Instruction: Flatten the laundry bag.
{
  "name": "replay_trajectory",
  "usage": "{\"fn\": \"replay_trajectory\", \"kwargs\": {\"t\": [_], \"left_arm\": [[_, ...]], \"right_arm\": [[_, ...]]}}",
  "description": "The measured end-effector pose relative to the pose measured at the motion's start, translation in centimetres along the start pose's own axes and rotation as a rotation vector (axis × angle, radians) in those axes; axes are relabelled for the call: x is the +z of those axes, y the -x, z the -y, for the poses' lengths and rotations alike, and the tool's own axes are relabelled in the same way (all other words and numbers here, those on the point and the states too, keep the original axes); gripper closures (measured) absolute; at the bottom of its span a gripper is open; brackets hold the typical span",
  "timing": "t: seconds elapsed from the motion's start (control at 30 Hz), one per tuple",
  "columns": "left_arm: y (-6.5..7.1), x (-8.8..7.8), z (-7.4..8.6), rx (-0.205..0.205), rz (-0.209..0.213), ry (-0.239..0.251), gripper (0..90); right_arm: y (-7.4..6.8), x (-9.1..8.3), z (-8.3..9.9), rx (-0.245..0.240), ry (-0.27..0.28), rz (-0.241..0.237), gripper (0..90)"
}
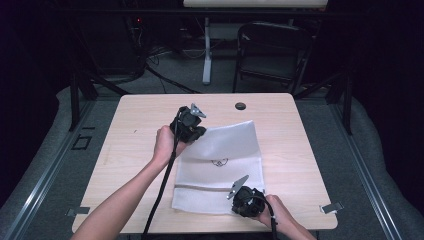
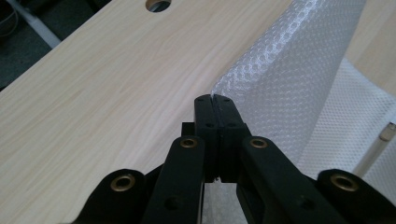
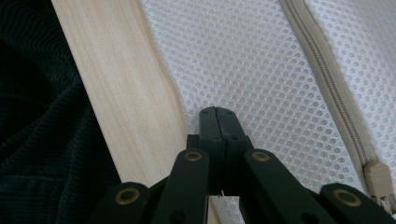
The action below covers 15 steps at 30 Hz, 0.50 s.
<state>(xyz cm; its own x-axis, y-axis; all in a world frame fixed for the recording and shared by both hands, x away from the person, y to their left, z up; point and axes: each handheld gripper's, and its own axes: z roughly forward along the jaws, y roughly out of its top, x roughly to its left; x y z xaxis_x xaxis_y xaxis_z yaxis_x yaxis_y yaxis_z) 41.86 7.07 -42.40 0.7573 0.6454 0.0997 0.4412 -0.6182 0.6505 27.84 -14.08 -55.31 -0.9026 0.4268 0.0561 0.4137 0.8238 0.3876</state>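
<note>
A white mesh laundry bag with a beige zip (image 1: 218,170) is seen spread flat at the centre of the pale wooden worktop (image 1: 130,145) in the high view, its far edge lifted and folded over toward the upper middle of the frame. That raised corner is pinched by the left gripper (image 1: 197,134), just left of centre; in the left gripper view the jaws are pressed together with the honeycomb fabric (image 2: 289,88) caught between them, rising to the upper right of the frame. The near right corner of the bag is held by the right gripper (image 1: 241,200), low in the frame and right of centre. In the right gripper view the jaws are shut tight on the mesh (image 3: 243,70) close to the worktop's edge, and the beige zip (image 3: 327,79) is seen running down the right side to its pull (image 3: 378,179) at the lower right. A small round dark hole (image 1: 240,106) is visible in the worktop beyond the bag.
</note>
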Motion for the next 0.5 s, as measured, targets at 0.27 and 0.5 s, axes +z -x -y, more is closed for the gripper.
{"fn": "replay_trajectory", "kwargs": {"t": [0.27,0.5], "left_arm": [[-1.4,1.4,-0.2,-0.031,-0.044,0.011,90.0],[-2.0,3.0,-0.8,-0.034,-0.089,0.039,89.8]], "right_arm": [[0.3,-0.1,0.2,0.008,0.0,-0.026,90.0],[0.4,-0.1,0.4,0.036,0.002,-0.031,90.0]]}}
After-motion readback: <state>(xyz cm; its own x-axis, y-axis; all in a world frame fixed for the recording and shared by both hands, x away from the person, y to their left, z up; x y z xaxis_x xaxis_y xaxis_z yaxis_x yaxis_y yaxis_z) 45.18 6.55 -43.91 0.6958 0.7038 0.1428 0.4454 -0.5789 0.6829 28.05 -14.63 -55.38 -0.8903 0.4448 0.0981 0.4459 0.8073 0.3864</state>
